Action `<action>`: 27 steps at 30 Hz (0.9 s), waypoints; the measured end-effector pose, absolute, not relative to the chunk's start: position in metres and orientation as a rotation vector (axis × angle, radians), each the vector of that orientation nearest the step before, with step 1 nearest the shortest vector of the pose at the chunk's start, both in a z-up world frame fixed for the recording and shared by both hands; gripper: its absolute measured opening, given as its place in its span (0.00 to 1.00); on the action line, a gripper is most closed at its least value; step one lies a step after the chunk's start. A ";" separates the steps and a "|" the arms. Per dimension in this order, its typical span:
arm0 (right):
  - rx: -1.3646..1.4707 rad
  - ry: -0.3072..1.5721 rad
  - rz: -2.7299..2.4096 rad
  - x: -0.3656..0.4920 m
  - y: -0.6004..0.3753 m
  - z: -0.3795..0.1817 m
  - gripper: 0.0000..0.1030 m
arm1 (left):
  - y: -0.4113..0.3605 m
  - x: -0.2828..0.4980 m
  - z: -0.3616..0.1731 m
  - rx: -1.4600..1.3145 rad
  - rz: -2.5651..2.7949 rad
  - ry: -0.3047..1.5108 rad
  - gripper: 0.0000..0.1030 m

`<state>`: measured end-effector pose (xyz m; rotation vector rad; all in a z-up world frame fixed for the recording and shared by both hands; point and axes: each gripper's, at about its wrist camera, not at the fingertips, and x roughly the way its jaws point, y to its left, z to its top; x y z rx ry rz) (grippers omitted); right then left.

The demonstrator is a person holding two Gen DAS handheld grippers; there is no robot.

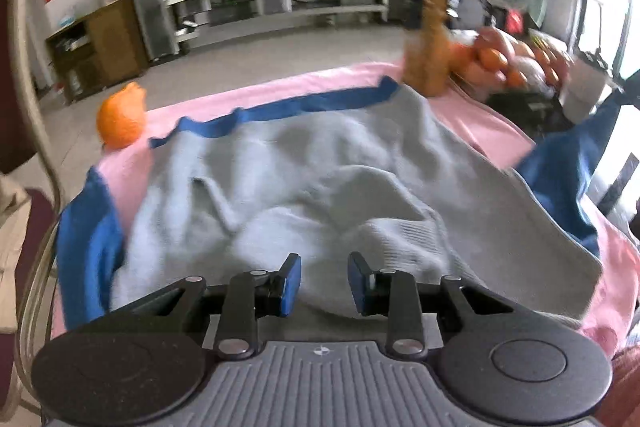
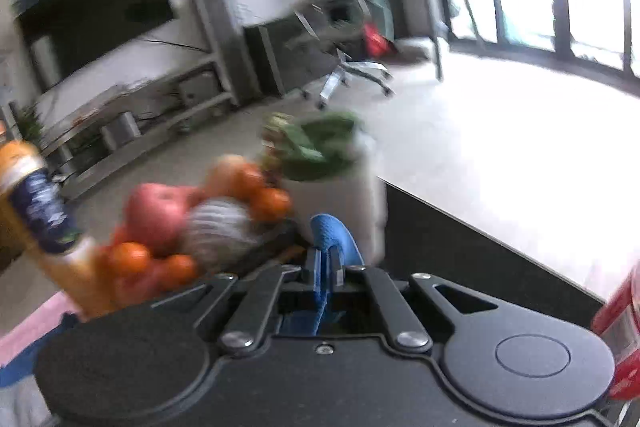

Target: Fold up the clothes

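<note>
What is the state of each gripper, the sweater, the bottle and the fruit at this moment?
left gripper: jaws apart over the grey cloth; whether it grips is unclear.
right gripper: shut on blue cloth.
grey sweater: spread on the pink cover, wrinkled, unfolded.
orange bottle: upright, capped.
fruit pile: heaped, untouched.

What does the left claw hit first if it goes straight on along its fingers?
Most likely the grey sweater: the left claw points down at its crumpled middle, with nothing in between. Depth is hard to judge through the fisheye.
</note>
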<state>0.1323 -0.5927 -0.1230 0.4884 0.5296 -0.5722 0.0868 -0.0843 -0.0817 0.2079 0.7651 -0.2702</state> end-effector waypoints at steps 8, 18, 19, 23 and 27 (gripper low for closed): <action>0.538 0.447 -0.514 0.116 -0.612 -0.124 0.02 | -0.119 0.081 -0.081 0.191 -0.355 0.781 0.29; 0.264 0.709 -0.784 0.139 -0.583 -0.127 0.34 | -0.122 0.069 -0.093 0.189 -0.385 0.834 0.29; 0.276 0.682 -0.769 0.138 -0.581 -0.123 0.36 | -0.122 0.069 -0.093 0.187 -0.387 0.838 0.29; 0.543 0.655 -0.552 0.146 -0.593 -0.134 0.36 | -0.123 0.072 -0.095 0.182 -0.390 0.850 0.29; 0.732 0.790 -0.386 0.168 -0.601 -0.168 0.28 | -0.123 0.076 -0.101 0.158 -0.399 0.873 0.30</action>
